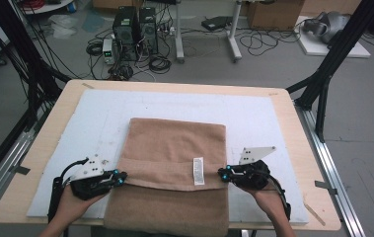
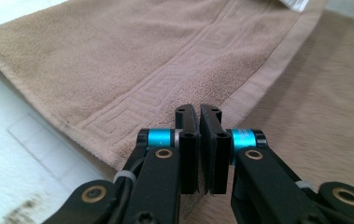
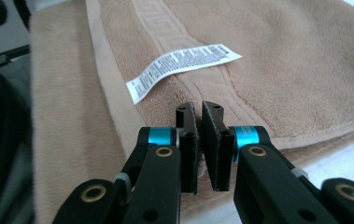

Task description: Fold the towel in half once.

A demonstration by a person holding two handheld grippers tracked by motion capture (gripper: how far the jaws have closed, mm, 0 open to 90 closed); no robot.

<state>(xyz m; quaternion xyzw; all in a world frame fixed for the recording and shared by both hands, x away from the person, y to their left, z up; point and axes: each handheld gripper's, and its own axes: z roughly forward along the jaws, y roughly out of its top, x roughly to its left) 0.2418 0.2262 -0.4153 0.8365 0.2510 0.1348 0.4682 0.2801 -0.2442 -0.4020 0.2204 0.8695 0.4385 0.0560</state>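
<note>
1. The tan terry towel [image 1: 174, 148], folded once, lies centre frame on the white mat [image 1: 253, 118] over the desk [image 1: 51, 123]; its lower part hangs past the near edge.
2. Left gripper [image 1: 122, 177] sits at the folded hem's left corner, its fingers [image 2: 187, 135] clenched; whether they pinch cloth I cannot tell.
3. Right gripper [image 1: 222, 173] mirrors it, fingers [image 3: 214, 140] clenched, near the white care label [image 1: 199, 171].
4. Likely mid-fold: next, carry both corners evenly.
</note>
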